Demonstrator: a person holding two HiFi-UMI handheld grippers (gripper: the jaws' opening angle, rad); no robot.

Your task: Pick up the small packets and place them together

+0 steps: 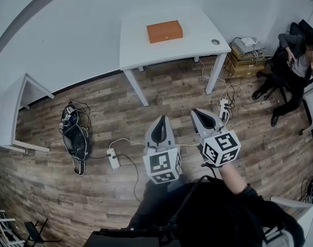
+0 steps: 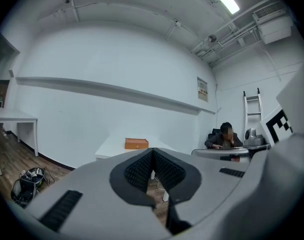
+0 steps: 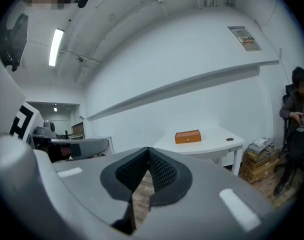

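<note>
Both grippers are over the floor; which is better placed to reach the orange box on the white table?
Left, marginally. The left gripper points almost straight at the orange box; the right gripper sees it off to its right. Both are shut, empty, short of the white table.

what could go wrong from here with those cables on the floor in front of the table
1. Tripping: a white cable and a power strip lie on the wooden floor between the grippers and the white table; a foot could catch them.
2. No small packets show anywhere. Only an orange box sits on the table, so the target may be misjudged.
3. The left gripper and right gripper are both shut and empty; they must open before any grasp.
</note>
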